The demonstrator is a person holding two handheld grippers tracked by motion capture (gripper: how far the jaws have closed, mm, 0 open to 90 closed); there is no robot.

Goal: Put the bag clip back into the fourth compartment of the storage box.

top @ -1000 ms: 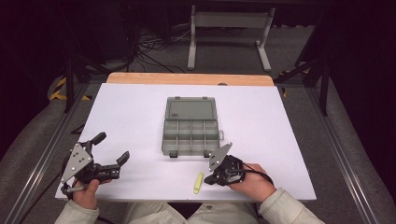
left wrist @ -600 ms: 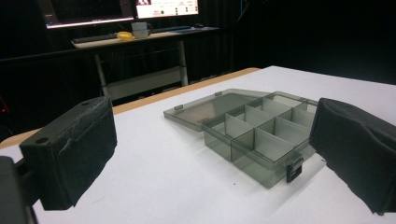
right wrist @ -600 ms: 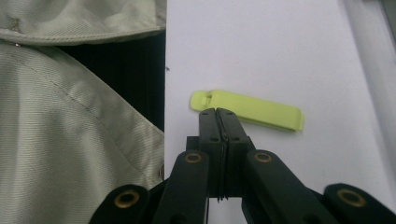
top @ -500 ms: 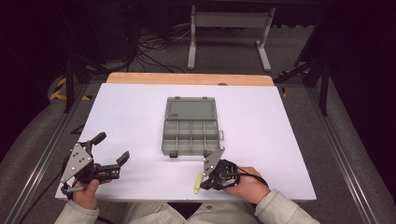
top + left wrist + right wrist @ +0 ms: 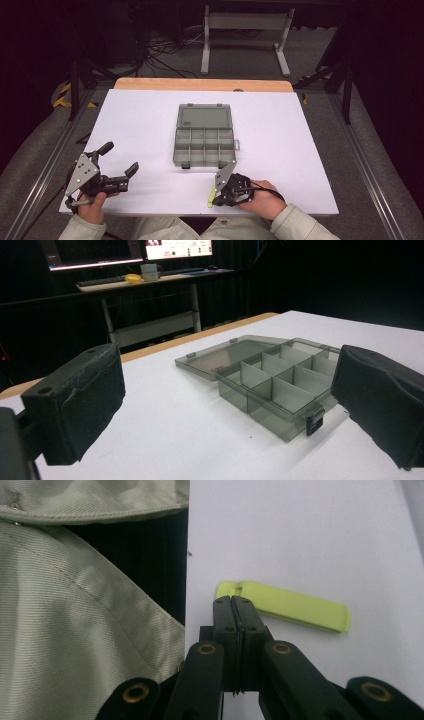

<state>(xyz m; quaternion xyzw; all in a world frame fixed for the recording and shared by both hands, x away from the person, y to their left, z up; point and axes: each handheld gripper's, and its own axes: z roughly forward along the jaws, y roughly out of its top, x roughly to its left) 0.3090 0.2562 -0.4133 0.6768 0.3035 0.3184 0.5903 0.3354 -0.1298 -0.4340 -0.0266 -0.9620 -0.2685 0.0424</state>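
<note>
A yellow-green plastic strip lies flat near the table's front edge. My right gripper is shut, jaws pressed together with nothing between them. Its tips rest at the strip's near edge, close to one end. An open grey compartment box sits mid-table with its lid laid back; the compartments look empty. My left gripper stands open at the front left, aimed at the box, well short of it, and its pads hold nothing.
The white table ends just beside the strip, where the person's pale trousers show below the edge. A wooden strip runs along the far side. Metal stand legs stand on the floor beyond.
My right gripper has edged left and nearer the front edge, so its tips now meet the yellow-green strip. The left gripper and the box have kept still.
</note>
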